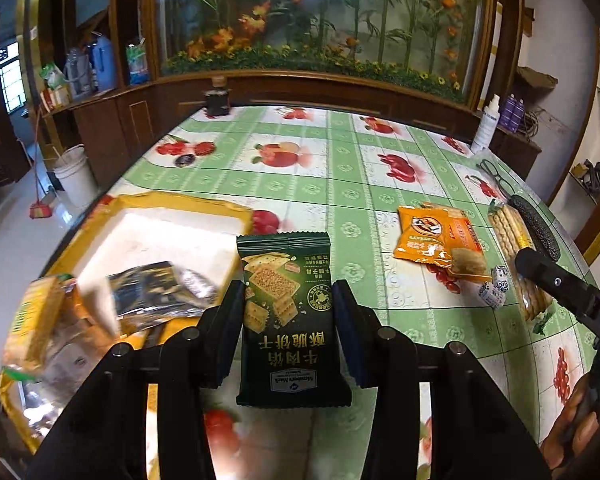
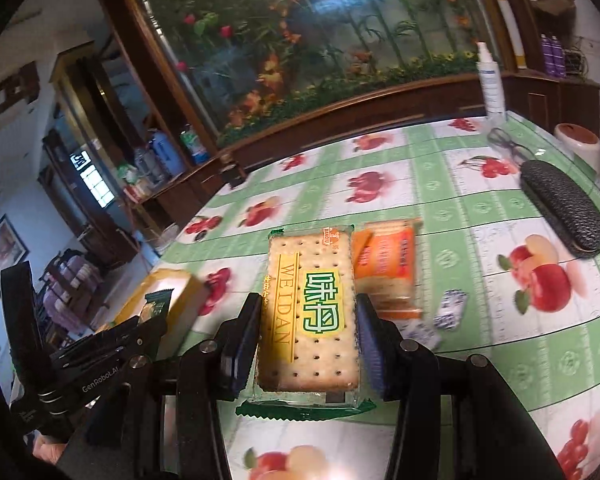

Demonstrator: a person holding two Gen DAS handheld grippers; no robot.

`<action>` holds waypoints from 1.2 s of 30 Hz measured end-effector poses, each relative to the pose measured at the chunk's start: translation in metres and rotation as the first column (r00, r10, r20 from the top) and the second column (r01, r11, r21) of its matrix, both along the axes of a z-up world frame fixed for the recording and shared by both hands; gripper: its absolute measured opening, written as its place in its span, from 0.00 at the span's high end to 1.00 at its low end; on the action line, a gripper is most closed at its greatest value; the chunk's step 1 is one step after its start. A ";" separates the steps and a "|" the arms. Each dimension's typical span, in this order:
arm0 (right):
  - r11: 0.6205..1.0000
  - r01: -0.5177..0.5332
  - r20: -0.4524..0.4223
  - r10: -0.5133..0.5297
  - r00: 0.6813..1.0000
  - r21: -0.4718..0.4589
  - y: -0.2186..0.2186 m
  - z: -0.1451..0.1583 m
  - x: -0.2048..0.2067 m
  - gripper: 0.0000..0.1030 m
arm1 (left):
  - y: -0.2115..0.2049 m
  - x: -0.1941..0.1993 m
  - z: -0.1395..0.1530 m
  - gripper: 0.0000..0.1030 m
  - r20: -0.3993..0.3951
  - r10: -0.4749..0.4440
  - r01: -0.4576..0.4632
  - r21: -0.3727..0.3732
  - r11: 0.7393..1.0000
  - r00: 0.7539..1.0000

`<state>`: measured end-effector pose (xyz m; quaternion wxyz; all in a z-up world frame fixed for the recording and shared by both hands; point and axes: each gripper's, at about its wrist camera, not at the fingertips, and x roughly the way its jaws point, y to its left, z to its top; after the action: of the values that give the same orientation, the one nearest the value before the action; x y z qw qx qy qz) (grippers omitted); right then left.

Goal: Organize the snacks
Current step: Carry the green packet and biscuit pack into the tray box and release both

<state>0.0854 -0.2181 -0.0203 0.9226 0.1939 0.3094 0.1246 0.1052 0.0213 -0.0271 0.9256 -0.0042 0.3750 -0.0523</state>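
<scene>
1. Far left on the table (image 1: 340, 184), a yellow-rimmed box (image 1: 160, 204) sits open with a dark foil packet (image 1: 156, 292) and a yellow snack bag (image 1: 36, 320) blurred at its near side.
2. The left hand-held gripper (image 1: 290, 320) is clamped on a dark green cracker packet (image 1: 286, 312), its pads pressing both long edges, the packet lifted clear of the fruit-print cloth beside the box.
3. Right of that, an orange snack packet (image 1: 436, 236) lies flat on the table, two small blue-and-white wrapped sweets (image 1: 496, 286) just beside it.
4. The right hand-held gripper (image 2: 308, 336) grips a clear-wrapped cracker pack (image 2: 312, 312) with a yellow-and-green label, jaws narrowed onto its sides, held above the cloth near the orange packet.
5. Further right rest a dark spectacle case (image 2: 564, 208), a pair of glasses (image 2: 504, 144) and a white spray bottle (image 2: 488, 80).
</scene>
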 end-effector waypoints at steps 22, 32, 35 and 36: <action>0.949 -0.314 0.014 0.314 0.949 -0.022 0.148 0.020 0.007 0.54 | 0.114 -0.032 0.003 0.59 0.034 0.215 -0.215 -0.013 0.977 0.976; 0.926 -0.375 -0.007 0.375 0.927 -0.051 0.187 0.013 0.019 0.54 | 0.136 -0.035 -0.006 0.59 0.014 0.250 -0.249 -0.026 0.968 0.968; 0.918 -0.394 -0.026 0.393 0.919 -0.051 0.201 0.007 0.033 0.54 | 0.141 -0.036 -0.008 0.59 0.011 0.256 -0.255 -0.024 0.967 0.967; 0.915 -0.399 -0.031 0.398 0.917 -0.051 0.205 0.005 0.035 0.54 | 0.142 -0.036 -0.008 0.59 0.010 0.257 -0.257 -0.025 0.966 0.966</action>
<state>0.1209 -0.0126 -0.0156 0.8798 0.1020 0.3550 0.2992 0.0688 0.1635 -0.0349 0.9269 -0.0631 0.3646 0.0638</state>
